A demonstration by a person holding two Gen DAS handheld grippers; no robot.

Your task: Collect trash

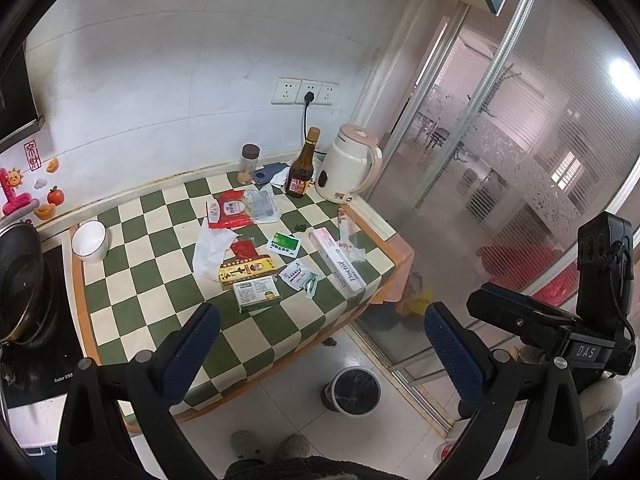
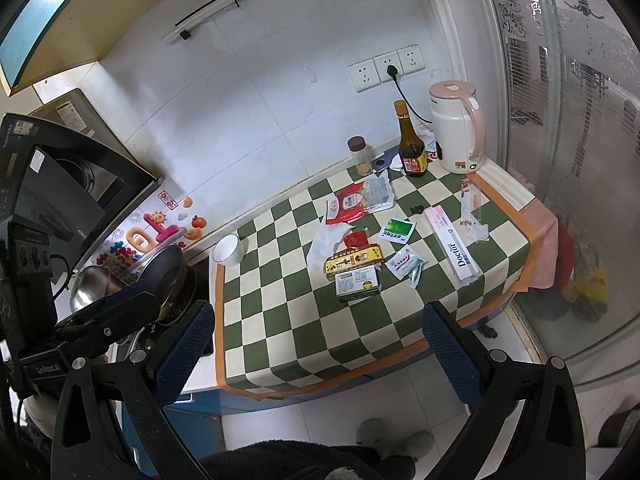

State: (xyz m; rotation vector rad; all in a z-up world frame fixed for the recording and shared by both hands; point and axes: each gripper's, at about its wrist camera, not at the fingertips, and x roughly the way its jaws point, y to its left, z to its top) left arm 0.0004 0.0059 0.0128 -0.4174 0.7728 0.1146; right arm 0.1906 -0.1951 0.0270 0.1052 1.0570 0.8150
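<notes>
Trash lies on the green-and-cream checked counter (image 1: 168, 312) (image 2: 280, 328): a white tissue (image 1: 210, 250) (image 2: 326, 242), a red wrapper (image 1: 230, 210) (image 2: 348, 204), a yellow-red box (image 1: 246, 270) (image 2: 354, 260), a green-white box (image 1: 256, 292) (image 2: 357, 282), small sachets (image 1: 298, 274) (image 2: 406, 262), a long white "Doctor" box (image 1: 340, 260) (image 2: 452, 250) and clear plastic scraps (image 1: 348, 236) (image 2: 472, 216). A black-lined bin (image 1: 354, 390) stands on the floor below. My left gripper (image 1: 320, 344) and right gripper (image 2: 320, 344) are both open and empty, held back from the counter's front edge.
At the back stand a cream kettle (image 1: 350, 168) (image 2: 456, 128), a brown bottle (image 1: 302, 168) (image 2: 410, 144) and a small jar (image 1: 248, 164) (image 2: 360, 156). A white bowl (image 1: 90, 240) (image 2: 228, 250) sits at the left. A pan (image 1: 20, 280) (image 2: 164, 280) is on the stove. A glass door (image 1: 500, 160) is at the right.
</notes>
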